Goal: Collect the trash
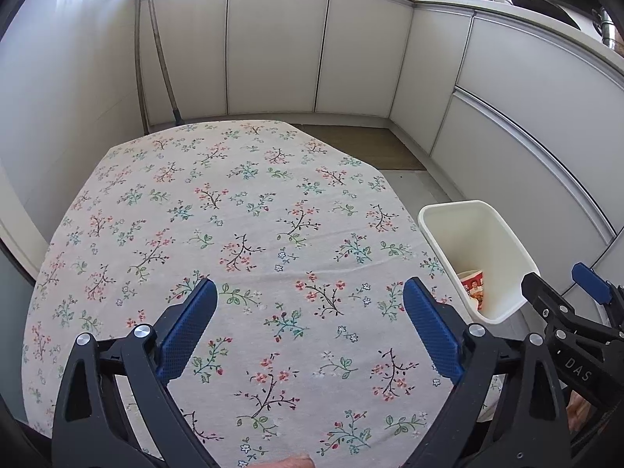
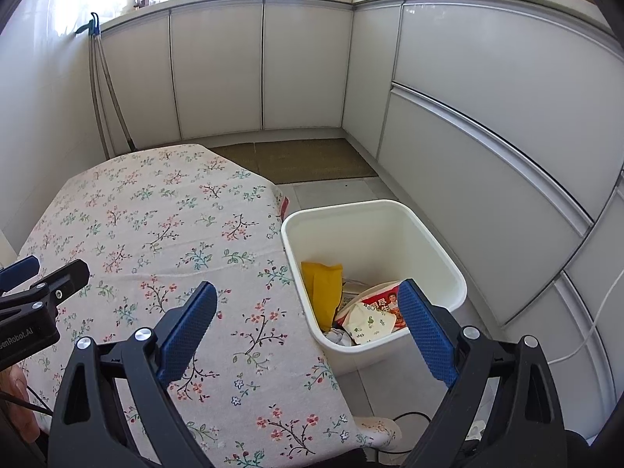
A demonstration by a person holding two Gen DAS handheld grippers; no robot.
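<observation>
White kitchen cabinets curve across the top of both views, with a brown floor mat below them and two thin poles leaning at the upper left. Filling the centre of the left wrist view is the table, draped in a pale cloth printed with small flower sprigs.

Just beside the table's right edge, on the tiled floor, stands a white plastic trash bin. Inside it lie a yellow wrapper, a red-printed instant noodle cup tipped on its side, and a crumpled patterned paper at the near end.

At the bottom of its own view, the left claw hangs released over the cloth, blue pads wide apart, nothing between them. Likewise released, the right claw is spread across the table edge and the bin's near corner, holding nothing.
</observation>
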